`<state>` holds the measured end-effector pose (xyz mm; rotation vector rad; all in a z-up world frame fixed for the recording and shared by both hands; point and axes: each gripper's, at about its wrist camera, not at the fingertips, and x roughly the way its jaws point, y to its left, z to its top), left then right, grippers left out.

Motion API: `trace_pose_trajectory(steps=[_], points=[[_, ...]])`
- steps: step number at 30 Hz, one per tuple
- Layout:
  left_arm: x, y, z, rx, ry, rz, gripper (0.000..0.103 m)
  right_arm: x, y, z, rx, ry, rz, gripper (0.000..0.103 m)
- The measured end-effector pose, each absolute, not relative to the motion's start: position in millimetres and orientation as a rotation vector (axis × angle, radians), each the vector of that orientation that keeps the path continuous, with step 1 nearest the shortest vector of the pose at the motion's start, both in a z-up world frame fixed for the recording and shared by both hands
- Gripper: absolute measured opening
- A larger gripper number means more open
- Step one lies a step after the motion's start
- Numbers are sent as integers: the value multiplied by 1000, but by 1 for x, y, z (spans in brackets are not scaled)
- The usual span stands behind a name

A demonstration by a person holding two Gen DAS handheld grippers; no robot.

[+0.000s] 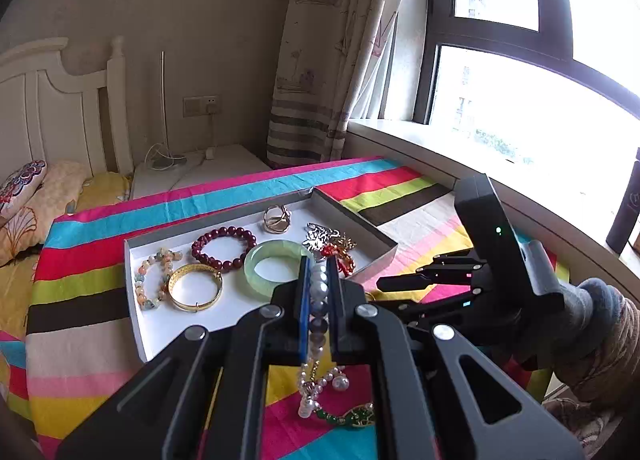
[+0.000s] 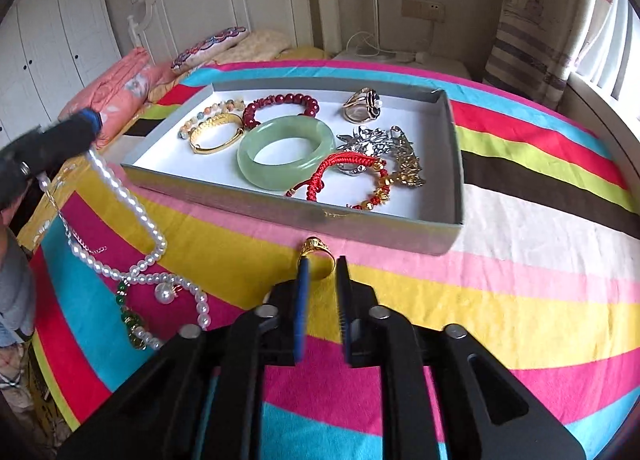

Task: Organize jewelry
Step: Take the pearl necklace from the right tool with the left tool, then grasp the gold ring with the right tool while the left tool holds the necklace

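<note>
Most pieces already lie inside the tray [image 2: 448, 220]: 5 bracelets, a ring and brooches. Left of the tray, the left gripper [image 1: 319, 280] is clamped on the pearl necklace [image 2: 132, 204], half-lifted off the striped cloth [image 2: 520, 300]. The right gripper [image 2: 322, 274] hovers with jaws apart at the gold ring [image 2: 316, 250] just in front of the tray; the green pendant [image 2: 130, 320] also waits outside.

A striped bedspread [image 2: 520, 228] carries a grey tray [image 2: 360, 226], gold ring [image 2: 318, 252] and pearl necklace [image 2: 132, 196].

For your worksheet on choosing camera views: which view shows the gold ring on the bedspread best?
The right wrist view: the gold ring lies unobstructed just ahead of the right gripper. The left wrist view hides it behind gripper parts.
</note>
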<state>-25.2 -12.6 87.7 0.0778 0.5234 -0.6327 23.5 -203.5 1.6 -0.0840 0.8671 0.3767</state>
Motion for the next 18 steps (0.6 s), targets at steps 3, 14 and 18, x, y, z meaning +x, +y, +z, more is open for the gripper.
trace_pose_trajectory(steps=[3, 14, 18], points=[[-25, -13, 97, 45, 512, -650, 7, 23, -204, 3, -74, 855, 388, 41], [-31, -23, 140, 35, 446, -686, 7, 25, -180, -1, -240, 844, 348, 20], [-29, -24, 149, 8, 437, -704, 7, 17, -189, 9, -196, 794, 352, 19]])
